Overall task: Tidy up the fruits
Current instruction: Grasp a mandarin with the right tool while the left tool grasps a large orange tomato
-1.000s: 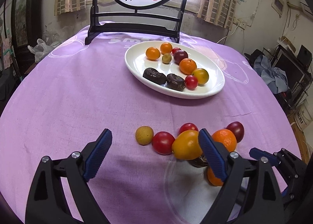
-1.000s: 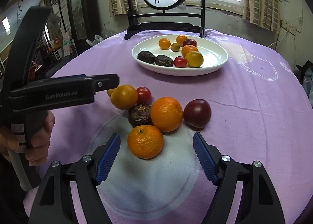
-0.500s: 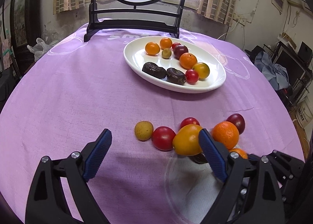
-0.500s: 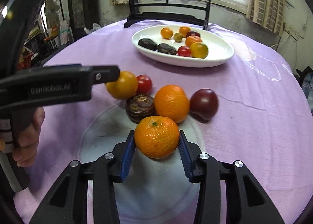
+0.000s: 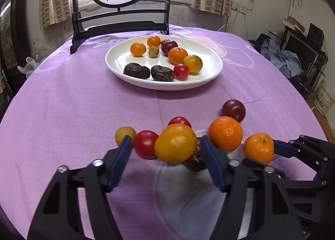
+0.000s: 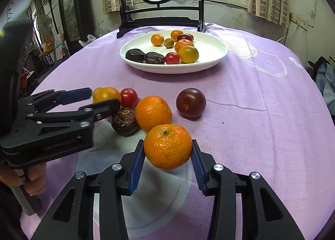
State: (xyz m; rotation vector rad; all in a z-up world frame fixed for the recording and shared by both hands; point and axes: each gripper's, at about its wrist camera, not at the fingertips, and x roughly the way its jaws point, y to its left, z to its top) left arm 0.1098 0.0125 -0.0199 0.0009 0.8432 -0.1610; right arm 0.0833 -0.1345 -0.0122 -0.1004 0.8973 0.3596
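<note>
My left gripper (image 5: 165,145) is closing around a yellow-orange fruit (image 5: 175,142) and a red tomato (image 5: 146,144) on the purple cloth. Both lie between its blue pads, and I see no firm press on either. My right gripper (image 6: 167,152) is shut on a mandarin (image 6: 167,146), held just off the cloth at the near right of the cluster. A large orange (image 6: 153,113), a dark plum (image 6: 191,102), a brown wrinkled fruit (image 6: 125,121), a second tomato (image 5: 179,121) and a small yellow fruit (image 5: 124,132) lie loose. Several fruits are in the white plate (image 5: 163,87) beyond.
A black wooden stand with a round painted screen (image 5: 121,28) stands at the table's far edge, behind the plate. A person's hand (image 6: 31,179) grips the left tool's handle. Clothes and clutter (image 5: 286,61) lie off the table to the right.
The right jaws have closed on the mandarin and raised it a little. The left gripper has moved forward to the fruit cluster, and its jaws have narrowed around the yellow-orange fruit and the tomato.
</note>
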